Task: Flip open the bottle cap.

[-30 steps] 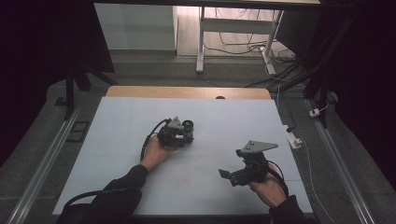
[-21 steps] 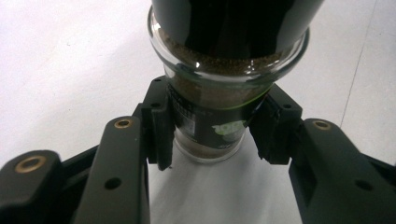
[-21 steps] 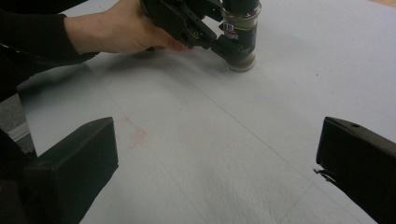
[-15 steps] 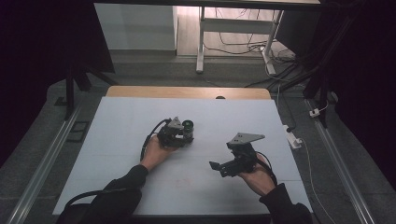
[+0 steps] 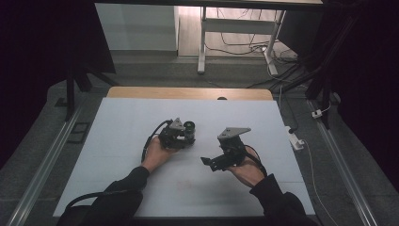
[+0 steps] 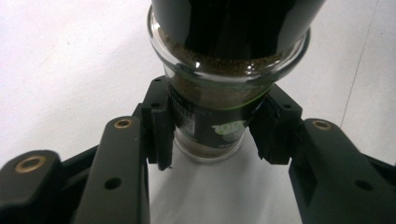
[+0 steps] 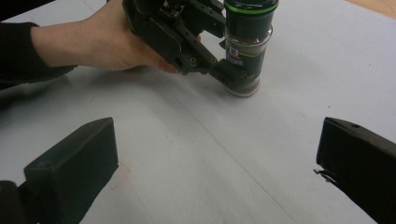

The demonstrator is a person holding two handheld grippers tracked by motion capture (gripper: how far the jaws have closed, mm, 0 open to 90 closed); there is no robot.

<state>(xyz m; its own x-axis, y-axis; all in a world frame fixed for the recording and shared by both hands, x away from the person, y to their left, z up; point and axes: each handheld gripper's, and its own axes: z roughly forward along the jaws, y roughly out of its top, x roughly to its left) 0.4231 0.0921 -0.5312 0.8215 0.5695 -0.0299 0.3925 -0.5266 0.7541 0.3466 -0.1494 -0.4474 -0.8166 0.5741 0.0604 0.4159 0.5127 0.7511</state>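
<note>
Clamping spice jar (image 6: 212, 116) low: left tool (image 6: 212, 133); right tool (image 7: 215, 172) gaping; label readable in gripper views.

White counter (image 5: 117, 141), left tongs (image 5: 187, 134) at centre holding a dark jar (image 5: 189, 127); right tongs (image 5: 207, 162) at four o'clock, apart

White table (image 5: 117, 141) — spice jar (image 7: 243, 46) standing upright.

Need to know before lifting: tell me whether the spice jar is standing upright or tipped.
Upright. The spice jar stands on its base on the table, cap up, left tool clamped low.
</note>
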